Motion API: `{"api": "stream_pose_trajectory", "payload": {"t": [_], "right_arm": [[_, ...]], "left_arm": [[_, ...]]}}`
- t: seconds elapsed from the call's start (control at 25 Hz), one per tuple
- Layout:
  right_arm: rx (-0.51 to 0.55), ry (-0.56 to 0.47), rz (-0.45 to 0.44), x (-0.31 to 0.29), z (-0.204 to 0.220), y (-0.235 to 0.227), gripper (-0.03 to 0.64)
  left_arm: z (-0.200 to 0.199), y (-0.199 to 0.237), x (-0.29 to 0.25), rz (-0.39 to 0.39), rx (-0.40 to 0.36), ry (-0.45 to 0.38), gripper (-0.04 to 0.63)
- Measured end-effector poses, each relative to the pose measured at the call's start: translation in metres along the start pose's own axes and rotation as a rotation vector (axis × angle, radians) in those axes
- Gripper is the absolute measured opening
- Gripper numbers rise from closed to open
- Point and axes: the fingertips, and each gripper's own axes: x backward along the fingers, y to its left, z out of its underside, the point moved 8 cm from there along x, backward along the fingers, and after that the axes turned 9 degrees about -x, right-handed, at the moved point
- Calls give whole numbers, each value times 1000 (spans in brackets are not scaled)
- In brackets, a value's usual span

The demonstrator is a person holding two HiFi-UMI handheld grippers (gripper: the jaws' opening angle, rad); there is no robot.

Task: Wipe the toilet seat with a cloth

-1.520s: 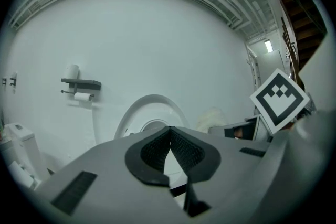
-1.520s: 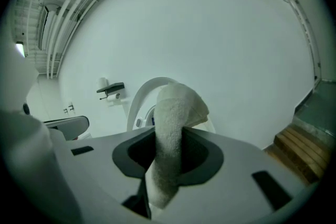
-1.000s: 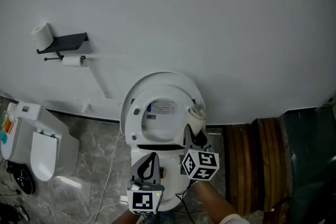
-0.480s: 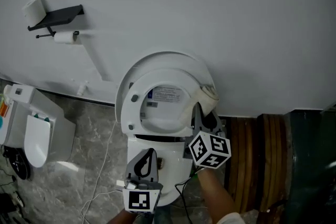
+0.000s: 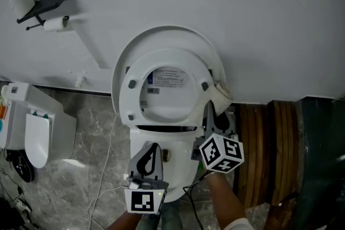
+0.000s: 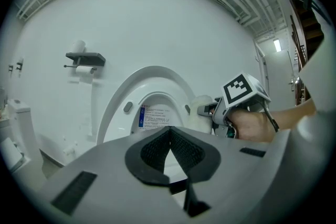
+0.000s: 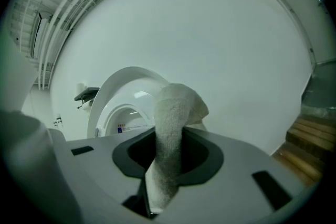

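We have the cloth (image 5: pixel 220 95) pinched in the right gripper (image 5: pixel 213 114). Its jaws are clamped on a folded length of the cloth, and the free end sticks out past the tips toward the wall. The left gripper (image 5: pixel 153 149) has its jaws pressed together with nothing between them. It hangs over the front part of the toilet bowl (image 5: pixel 178 169), pointing at the upright seat.

The toilet seat (image 5: pixel 125 99) is tipped up on its hinge and leans back against the lid (image 5: pixel 167 35). What faces us is the ring's underside with its bumpers. Its long axis runs from the hinge at the back edge of the bowl up along the wall.

The relation that matters is between the cloth and the seat. The cloth sits at the right edge of the raised ring, about level with the upper right bumper. From there the ring's face lies to the left of the cloth and slightly ahead of it. We cannot tell whether the fabric already touches the rim or is only just beside it. In the left gripper view it looks very close to the outer edge.

The right hand is clearly the nearer one, since the left stands well apart from the ring, down by the bowl. We judge the wipe has barely begun, if at all. The coming move would carry the cloth leftward along the curve of the ring, with its free end pressed flat to the surface.
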Motion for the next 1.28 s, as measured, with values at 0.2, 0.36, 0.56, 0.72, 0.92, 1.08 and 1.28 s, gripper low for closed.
{"api": "stream_pose_trajectory", "payload": {"t": [0.2,0.36,0.56,0.72,0.92,1.08,1.28], "right_arm": [[-15,12,51,7,23,-23,100],[-15,22,76,10,43,-37,100],[1,29,94,14,69,-49,100],[-2,26,108,19,89,-56,100],[13,0,119,26,111,-61,100],[55,-13,129,31,129,-64,100],[94,-7,160,35,155,-70,100]], "left_arm": [[16,-1,1,4,-7,12,11],[31,-4,2,17,-14,14,11],[49,-7,7,20,-10,20,11],[62,-9,12,25,-7,28,11],[77,-6,20,-3,24,29,11],[88,-4,25,-17,50,26,11],[101,1,32,-27,57,34,11]]}}
